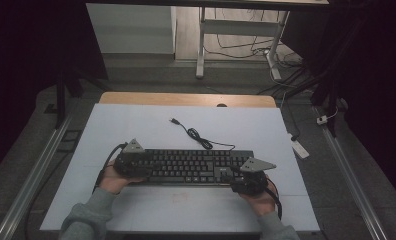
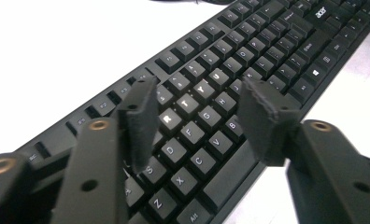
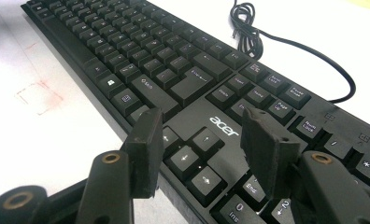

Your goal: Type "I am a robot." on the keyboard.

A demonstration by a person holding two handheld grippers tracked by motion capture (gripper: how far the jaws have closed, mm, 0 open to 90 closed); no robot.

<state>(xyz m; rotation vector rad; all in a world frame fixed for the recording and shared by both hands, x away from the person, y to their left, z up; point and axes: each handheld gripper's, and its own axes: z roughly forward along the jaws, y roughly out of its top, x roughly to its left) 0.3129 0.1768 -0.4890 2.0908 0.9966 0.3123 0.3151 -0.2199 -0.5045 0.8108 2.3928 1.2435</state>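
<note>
A black Acer keyboard (image 1: 196, 166) lies flat across the middle of the white table top. Its cable (image 1: 198, 136) runs off behind it in a loose coil and ends in a USB plug (image 1: 174, 120). My left gripper (image 1: 142, 164) hovers over the keyboard's left end. In the left gripper view, that left gripper (image 2: 197, 88) stands open above the letter keys (image 2: 206, 88), with nothing between the jaws. My right gripper (image 1: 236, 176) is at the keyboard's right end, near the front edge. The right gripper (image 3: 201, 116) is open over the arrow keys (image 3: 192, 156) and grips nothing.
The white table top (image 1: 136, 125) has a wooden strip along its far edge. A faint red square mark (image 3: 37, 97) sits in front of the keyboard. Metal rails (image 1: 31, 170) flank the table. A white power strip (image 1: 300, 148) lies off the right side.
</note>
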